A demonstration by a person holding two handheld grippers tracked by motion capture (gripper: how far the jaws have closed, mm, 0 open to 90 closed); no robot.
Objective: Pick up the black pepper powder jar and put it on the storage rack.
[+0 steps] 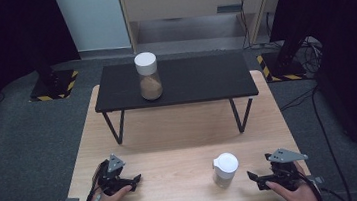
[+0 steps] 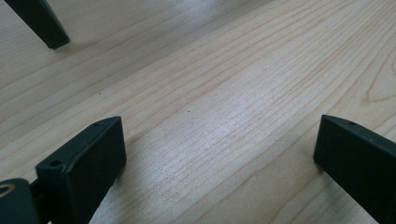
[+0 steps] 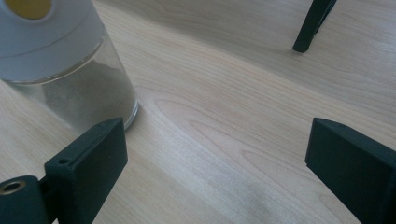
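wooden table [image 1: 181, 145] bears a white-capped jar [image 1: 225, 170] beside the right gripper [image 1: 256, 179], both grippers' jaws spread, empty.

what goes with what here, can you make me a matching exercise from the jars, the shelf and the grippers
Things:
1. jar with brown powder
2. jar with grey powder
3. black shelf
4. left gripper
5. right gripper

Places or states:
a. on the wooden table, next to the right gripper
b. open, low over bare wood at the near left
c. on top of the black shelf
d. stands on thin legs at the far half of the table
e. open, with a jar just off its jaws

Pairs: 1-c, 2-a, 3-d, 4-b, 5-e
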